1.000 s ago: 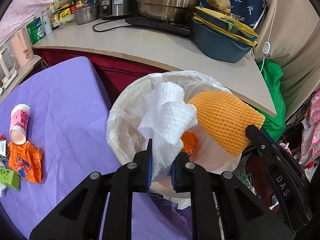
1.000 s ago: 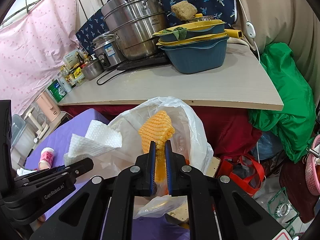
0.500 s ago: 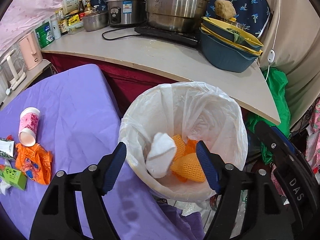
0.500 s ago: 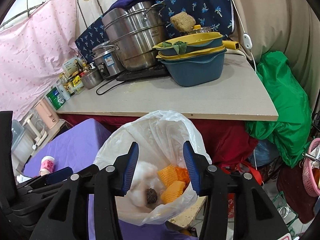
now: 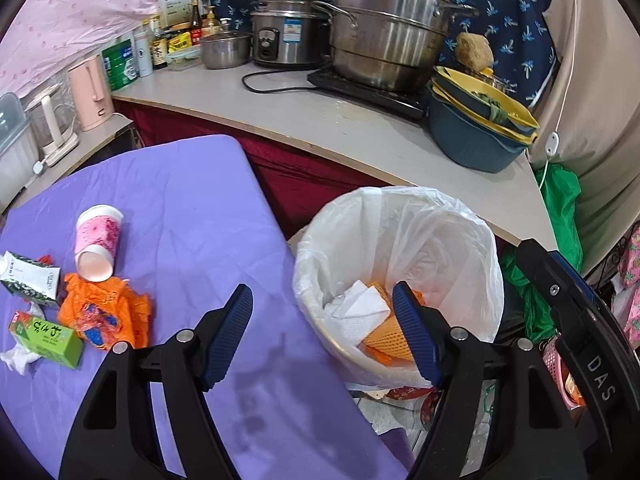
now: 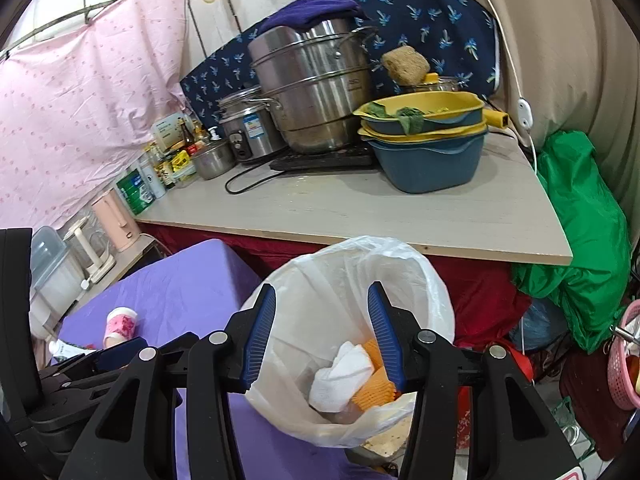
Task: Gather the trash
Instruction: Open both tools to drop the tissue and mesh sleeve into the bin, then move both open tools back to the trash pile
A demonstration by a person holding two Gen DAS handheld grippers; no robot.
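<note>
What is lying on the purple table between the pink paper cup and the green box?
A crumpled orange wrapper lies between the pink cup and the green box, touching the cup's mouth. The left wrist view shows it.

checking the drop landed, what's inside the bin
Inside the bin: a white paper towel and orange foam net lying against it. Anything beneath them is covered, and the liner hides the bin's bottom.

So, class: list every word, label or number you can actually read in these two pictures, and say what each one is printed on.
"DAS": white letters on the black body of the right gripper, seen from the left wrist.
Green carton on the purple table: large characters, not legible.
White carton: print too small.
Rice cooker sticker: blurred.
Green can, bottles: labels unreadable.
Steel pot: engraved mark, too faint.
</note>
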